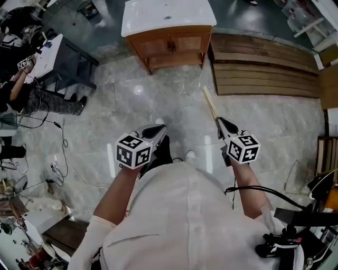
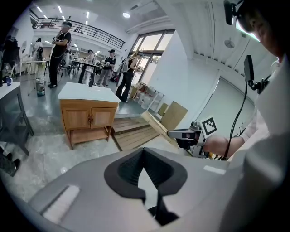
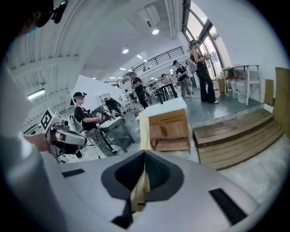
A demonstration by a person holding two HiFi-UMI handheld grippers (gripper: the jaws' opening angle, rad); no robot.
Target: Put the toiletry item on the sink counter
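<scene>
Clamped by its near end in my right hand-held gripper (image 1: 219, 122), the pale toiletry stick (image 1: 209, 102) juts forward over the floor (image 1: 158, 100). With the sink worktop (image 1: 150, 18) well ahead, I should walk up, pinch firmly, and lay it flat on the white top. My left hand-held gripper (image 2: 144, 153) is closed on nothing; only its own view shows that.

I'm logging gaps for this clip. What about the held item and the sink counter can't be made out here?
Pale stick in the right gripper: its type. The far end is too small in the head view and foreshortened in the right gripper view, and the jaws cover the held end.
Sink counter: its back edge is cut off by the head view's top, and the basin is too small in both gripper views.
</scene>
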